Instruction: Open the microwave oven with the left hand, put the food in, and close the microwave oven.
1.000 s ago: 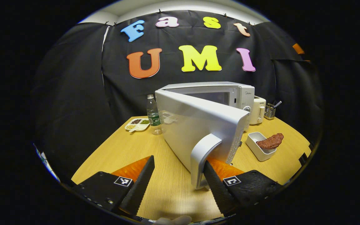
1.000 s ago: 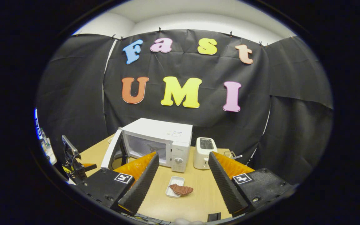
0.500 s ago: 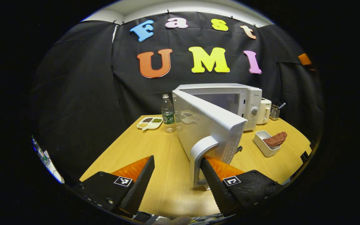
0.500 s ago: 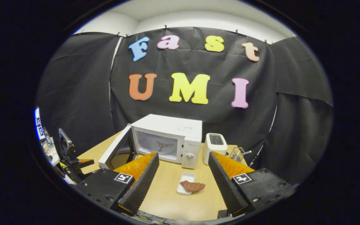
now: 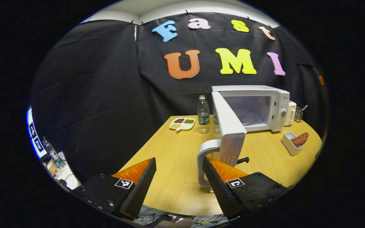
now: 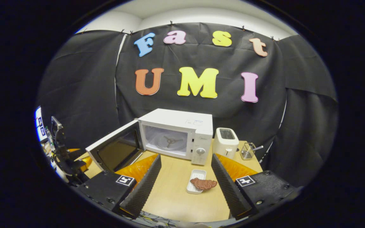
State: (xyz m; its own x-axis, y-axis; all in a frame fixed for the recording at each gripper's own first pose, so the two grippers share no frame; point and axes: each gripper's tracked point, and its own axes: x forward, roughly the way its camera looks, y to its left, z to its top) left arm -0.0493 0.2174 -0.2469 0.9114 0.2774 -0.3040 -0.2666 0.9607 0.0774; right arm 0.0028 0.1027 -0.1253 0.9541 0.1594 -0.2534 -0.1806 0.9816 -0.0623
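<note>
The white microwave (image 5: 258,107) stands at the back of the wooden table (image 5: 169,158), its door (image 5: 230,126) swung wide and the cavity bare. My left gripper (image 5: 178,159) is open; the door's grey handle (image 5: 205,155) rests against the inner side of its right finger (image 5: 215,180). A brown piece of food (image 5: 299,138) lies across a white dish (image 5: 288,144) right of the door. In the right gripper view my right gripper (image 6: 185,156) hangs open above the table, with the food (image 6: 204,183) and dish (image 6: 195,177) between its fingers, in front of the microwave (image 6: 176,133).
A water bottle (image 5: 203,114) and a divided snack plate (image 5: 182,123) stand left of the microwave. A white toaster (image 6: 226,142) and a wire utensil holder (image 6: 248,151) sit to its right. The open door (image 6: 116,148) juts over the table's left part.
The microwave door has swung from partly open to wide open as my left gripper drew the handle back and left. My right gripper stayed open, shifting slightly.
</note>
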